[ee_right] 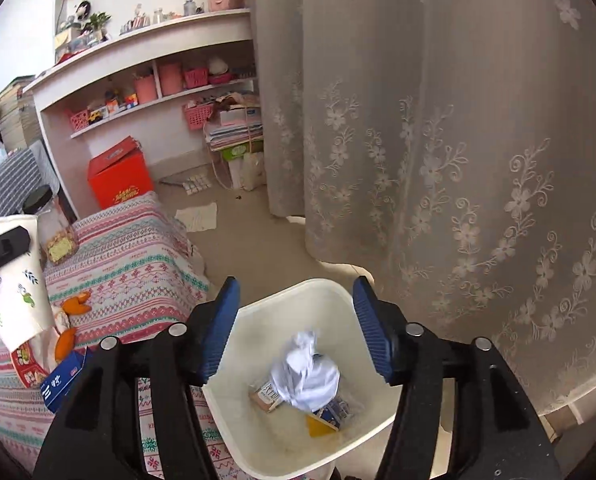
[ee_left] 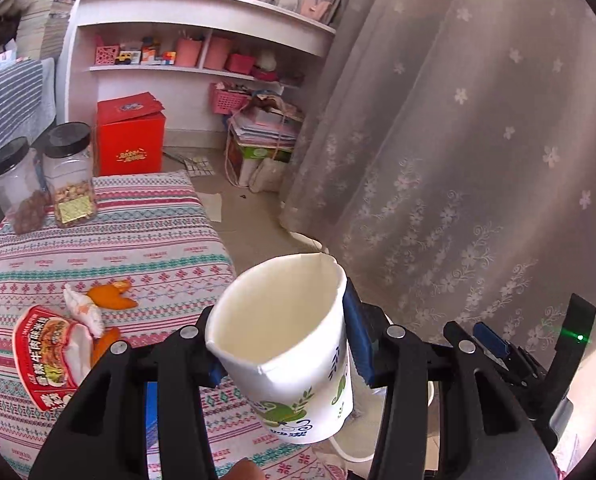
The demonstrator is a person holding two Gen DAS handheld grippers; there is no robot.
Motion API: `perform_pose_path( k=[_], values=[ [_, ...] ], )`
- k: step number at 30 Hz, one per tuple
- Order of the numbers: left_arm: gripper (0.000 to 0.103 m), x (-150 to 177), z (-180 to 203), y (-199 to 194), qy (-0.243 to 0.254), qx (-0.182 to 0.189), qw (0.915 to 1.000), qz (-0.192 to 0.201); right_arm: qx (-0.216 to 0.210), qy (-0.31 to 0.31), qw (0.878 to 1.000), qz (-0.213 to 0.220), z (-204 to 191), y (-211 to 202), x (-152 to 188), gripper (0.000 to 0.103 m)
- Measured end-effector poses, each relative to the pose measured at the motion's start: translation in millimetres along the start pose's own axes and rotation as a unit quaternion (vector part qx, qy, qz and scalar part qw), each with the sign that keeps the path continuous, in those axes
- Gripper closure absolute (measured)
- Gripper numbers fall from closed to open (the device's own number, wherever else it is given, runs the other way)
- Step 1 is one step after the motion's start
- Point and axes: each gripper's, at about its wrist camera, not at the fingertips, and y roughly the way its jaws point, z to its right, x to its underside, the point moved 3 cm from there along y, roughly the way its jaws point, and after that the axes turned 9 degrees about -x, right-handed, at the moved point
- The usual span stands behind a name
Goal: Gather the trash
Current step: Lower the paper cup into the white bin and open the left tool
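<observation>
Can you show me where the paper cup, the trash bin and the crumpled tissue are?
White paper cup with green print [ee_left: 298, 360], left wrist view, on its outer wall.
White plastic trash bin [ee_right: 377, 412], right wrist view, on its inner wall.
Crumpled white tissue [ee_right: 305, 376], right wrist view, on its middle.

Home interior, a lived-in bedroom or sitting room. Far wall: white curved shelf unit [ee_left: 202, 20] crowded with pink baskets, toys and trinkets; stacked books [ee_left: 46, 16] to its left. Right side: floor-length lace curtain [ee_left: 477, 140] with flower embroidery. Near left: patterned woven cloth [ee_left: 130, 232] over a low surface, two snack jars [ee_left: 70, 172] on it. Red gift box [ee_left: 132, 136] on the tiled floor.
</observation>
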Motion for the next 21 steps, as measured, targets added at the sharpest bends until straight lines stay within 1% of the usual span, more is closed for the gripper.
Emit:
perform_pose_path(
  k=[2, 3, 4, 8, 11, 14, 18, 21],
  values=[
    [0.056, 0, 17, 7, 0.007, 0.010, 0.9999, -0.004, 0.020, 0.016, 0.999, 0.024, 13, -10, -5, 0.033],
    [0.056, 0, 26, 10, 0.010, 0.015, 0.9998, -0.006, 0.033, 0.025, 0.998, 0.036, 21, -15, -7, 0.027],
    [0.056, 1, 35, 12, 0.014, 0.019, 0.9997, -0.008, 0.047, 0.034, 0.997, 0.049, 28, -19, -10, 0.019],
    [0.056, 1, 69, 20, 0.028, 0.035, 0.9989, -0.009, 0.105, 0.056, 0.987, 0.105, 53, -41, -19, 0.008],
    [0.056, 2, 90, 24, 0.034, 0.049, 0.9981, -0.013, 0.136, 0.073, 0.980, 0.127, 71, -51, -22, 0.007],
    [0.055, 4, 109, 26, 0.045, 0.061, 0.9970, -0.016, 0.158, 0.094, 0.975, 0.126, 89, -53, -21, 0.007],
    [0.055, 8, 133, 28, 0.063, 0.072, 0.9952, -0.020, 0.175, 0.120, 0.969, 0.124, 106, -56, -20, 0.007],
    [0.052, 12, 148, 31, 0.077, 0.078, 0.9937, -0.024, 0.188, 0.131, 0.965, 0.128, 115, -60, -19, 0.007]
  ],
)
